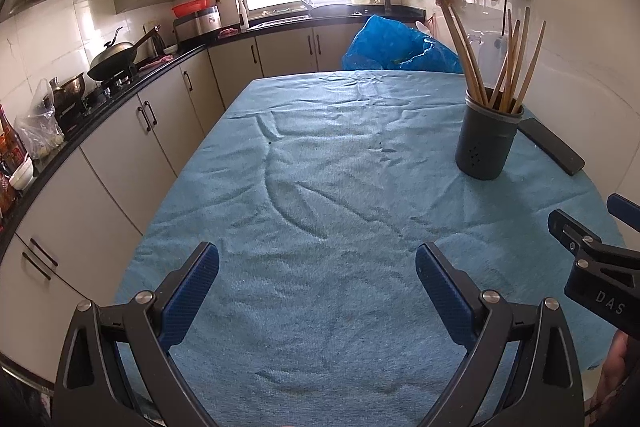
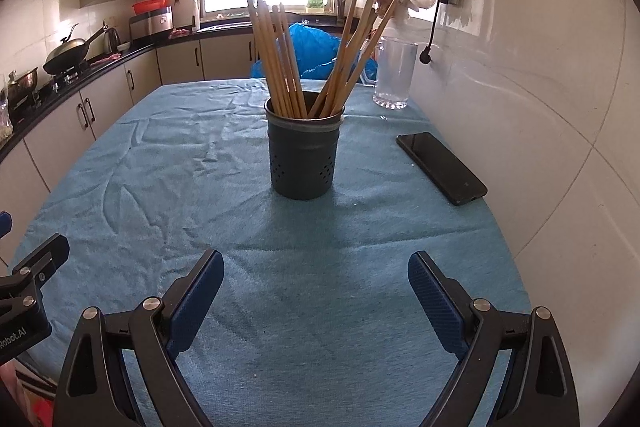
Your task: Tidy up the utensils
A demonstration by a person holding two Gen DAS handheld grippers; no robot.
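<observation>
A dark grey perforated utensil holder (image 2: 303, 155) stands upright on the blue cloth (image 2: 160, 187), with several wooden chopsticks (image 2: 280, 63) standing in it. It also shows in the left wrist view (image 1: 486, 139) at the right, with the chopsticks (image 1: 508, 67) fanned out. My right gripper (image 2: 316, 283) is open and empty, low over the cloth, in front of the holder. My left gripper (image 1: 317, 275) is open and empty over bare cloth (image 1: 320, 167), to the left of the holder. The right gripper's finger (image 1: 580, 247) shows at the left wrist view's right edge.
A black phone (image 2: 442, 167) lies right of the holder near the tiled wall. A clear glass jug (image 2: 394, 75) stands at the back right. A blue plastic bag (image 1: 396, 47) sits behind the table. A counter with a wok (image 1: 112, 59) runs along the left.
</observation>
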